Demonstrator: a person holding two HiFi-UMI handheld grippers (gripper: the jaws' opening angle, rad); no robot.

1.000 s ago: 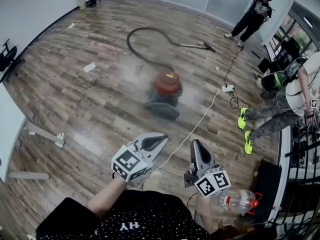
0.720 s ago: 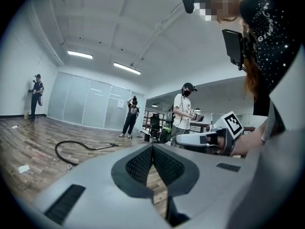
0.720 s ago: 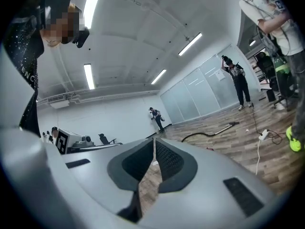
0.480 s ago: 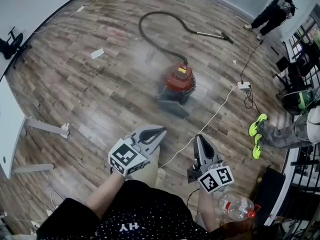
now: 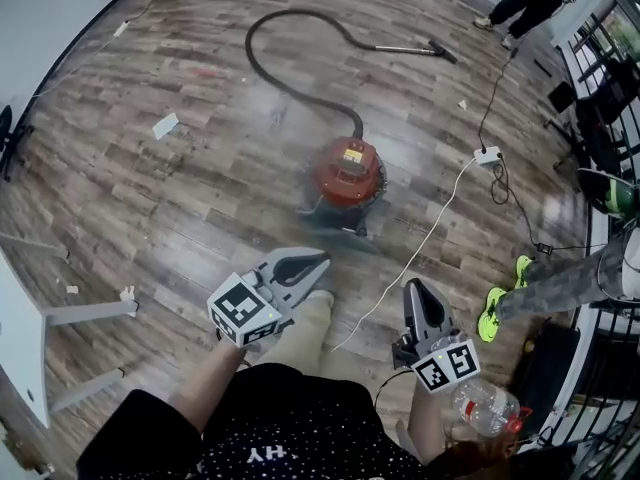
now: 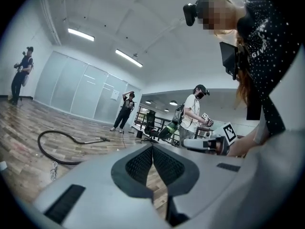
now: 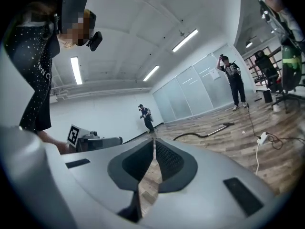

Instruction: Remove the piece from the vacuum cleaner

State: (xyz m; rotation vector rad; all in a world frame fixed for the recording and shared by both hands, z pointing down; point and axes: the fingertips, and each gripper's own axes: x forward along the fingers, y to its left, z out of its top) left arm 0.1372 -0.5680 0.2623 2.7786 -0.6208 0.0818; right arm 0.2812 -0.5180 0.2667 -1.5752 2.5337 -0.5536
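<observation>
The red vacuum cleaner (image 5: 348, 171) stands on the wooden floor ahead of me. Its black hose (image 5: 262, 76) loops away to a metal wand (image 5: 400, 49) with a floor nozzle (image 5: 441, 54). My left gripper (image 5: 322, 260) is held low in front of me, shut and empty, well short of the vacuum. My right gripper (image 5: 413, 286) is beside it, also shut with nothing between its jaws. In the left gripper view the shut left gripper (image 6: 152, 147) points over the hose (image 6: 52, 149). In the right gripper view the right gripper (image 7: 154, 142) points toward the hose (image 7: 200, 135).
A white cable (image 5: 420, 248) runs from a power strip (image 5: 487, 155) across the floor between vacuum and grippers. A water bottle (image 5: 485, 405) lies at the lower right. A person in green shoes (image 5: 490, 313) stands at the right. White table legs (image 5: 80, 313) are at the left.
The vacuum cleaner now sits lower and nearer in the head view, and the view has swung right. Both grippers stay shut and close to my body.
</observation>
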